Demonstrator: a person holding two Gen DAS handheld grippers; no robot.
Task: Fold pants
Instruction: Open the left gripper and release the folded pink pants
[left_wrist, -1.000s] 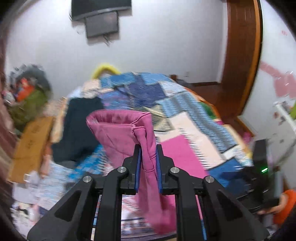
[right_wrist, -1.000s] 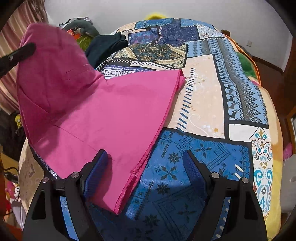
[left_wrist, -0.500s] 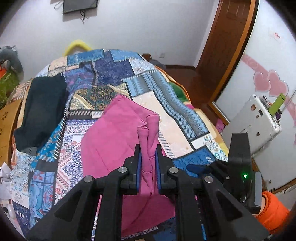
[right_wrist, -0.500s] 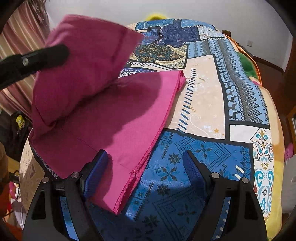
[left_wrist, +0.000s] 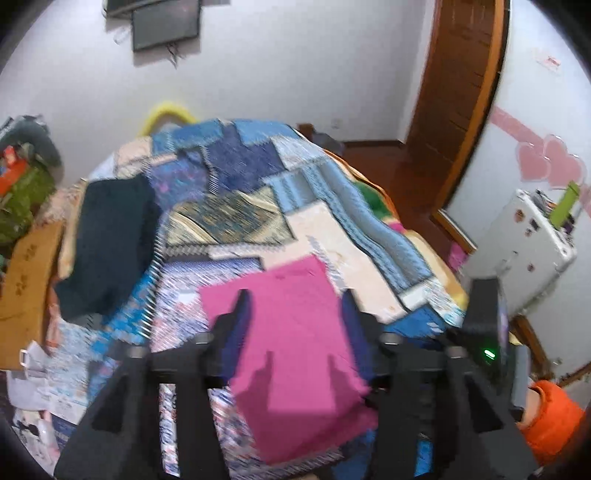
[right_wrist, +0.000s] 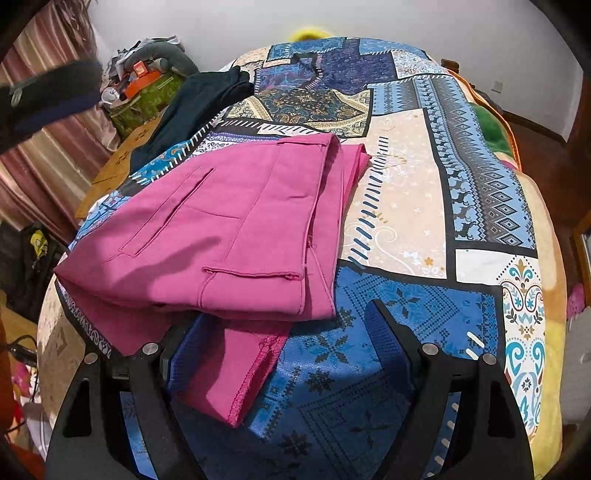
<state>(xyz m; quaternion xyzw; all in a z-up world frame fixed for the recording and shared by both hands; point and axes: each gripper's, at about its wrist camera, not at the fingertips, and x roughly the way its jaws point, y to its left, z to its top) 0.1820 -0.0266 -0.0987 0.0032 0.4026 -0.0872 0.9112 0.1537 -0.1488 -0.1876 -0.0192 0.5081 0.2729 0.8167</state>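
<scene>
The magenta pants (right_wrist: 229, 229) lie folded flat on the patchwork bed cover (right_wrist: 406, 206), pocket side up, with a lower layer sticking out toward me. In the left wrist view the pants (left_wrist: 291, 354) lie below and between the fingers. My left gripper (left_wrist: 295, 314) is open and empty, held above the pants. My right gripper (right_wrist: 284, 332) is open and empty, low over the near edge of the pants; its left finger (right_wrist: 184, 350) sits beside the protruding hem. The left gripper also shows at the upper left of the right wrist view (right_wrist: 48, 96).
A dark garment (left_wrist: 107, 240) lies on the bed's far left. A cardboard box (left_wrist: 26, 280) and clutter stand left of the bed. A white appliance (left_wrist: 524, 240) and a wooden door (left_wrist: 458, 92) are to the right.
My left gripper carried the pants' top over the lower half, let go and opened. The pants now lie folded flat. My right gripper has stayed in place.
</scene>
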